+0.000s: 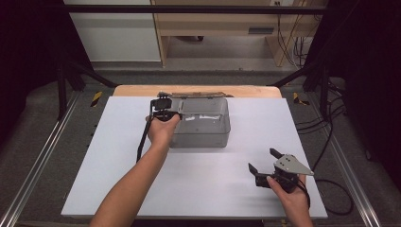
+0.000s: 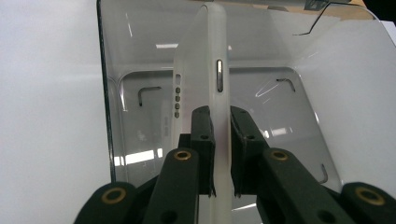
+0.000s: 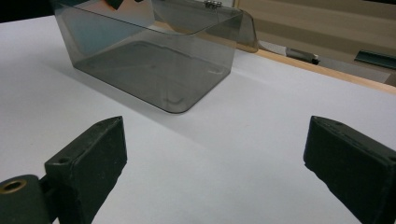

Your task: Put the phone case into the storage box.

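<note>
A slim white phone (image 2: 205, 70) is held on edge, its side button and small holes facing me, over the inside of a clear grey plastic box (image 2: 327, 93). My left gripper (image 2: 220, 116) is shut on the phone's lower part, one black pad on each face. In the high view the left gripper (image 1: 163, 111) hangs at the left end of the box (image 1: 208, 127), which stands at the middle of the table. My right gripper (image 1: 262, 159) rests at the front right, jaws open wide with nothing between them. From the right gripper (image 3: 215, 140) the box (image 3: 154, 60) lies ahead to the left.
The box's hinged lid (image 1: 194, 94) lies open behind it at the far edge. A white board (image 1: 236, 189) covers the table, with a wooden strip (image 1: 255, 91) at the back. Metal rails run along both sides, and cables lie on the floor at the right.
</note>
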Demonstrator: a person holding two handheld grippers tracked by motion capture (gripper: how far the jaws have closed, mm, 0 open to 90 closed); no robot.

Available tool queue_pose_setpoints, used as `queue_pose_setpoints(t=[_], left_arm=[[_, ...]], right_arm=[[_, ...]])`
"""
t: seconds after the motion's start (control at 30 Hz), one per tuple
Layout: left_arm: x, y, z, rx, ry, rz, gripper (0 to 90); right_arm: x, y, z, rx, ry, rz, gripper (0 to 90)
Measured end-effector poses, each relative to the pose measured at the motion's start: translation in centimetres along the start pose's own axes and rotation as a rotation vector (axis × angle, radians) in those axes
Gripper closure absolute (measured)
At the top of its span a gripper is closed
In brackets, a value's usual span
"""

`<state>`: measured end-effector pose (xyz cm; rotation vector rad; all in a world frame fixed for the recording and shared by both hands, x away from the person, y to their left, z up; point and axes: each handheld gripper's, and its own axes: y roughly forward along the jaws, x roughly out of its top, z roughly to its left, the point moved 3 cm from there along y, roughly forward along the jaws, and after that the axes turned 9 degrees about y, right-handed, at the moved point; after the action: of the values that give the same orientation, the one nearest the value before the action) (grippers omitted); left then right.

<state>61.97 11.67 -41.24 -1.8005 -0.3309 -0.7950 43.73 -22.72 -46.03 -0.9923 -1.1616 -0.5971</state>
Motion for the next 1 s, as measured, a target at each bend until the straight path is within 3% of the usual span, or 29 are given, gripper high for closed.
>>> queue_pose_setpoints(t=[1.0], left_arm=[[-0.88, 0.96, 0.48, -0.004, 0.003, 0.031, 80.8]], right_arm=[[-0.09, 0.09, 0.06, 0.002, 0.0, 0.009, 6.5]])
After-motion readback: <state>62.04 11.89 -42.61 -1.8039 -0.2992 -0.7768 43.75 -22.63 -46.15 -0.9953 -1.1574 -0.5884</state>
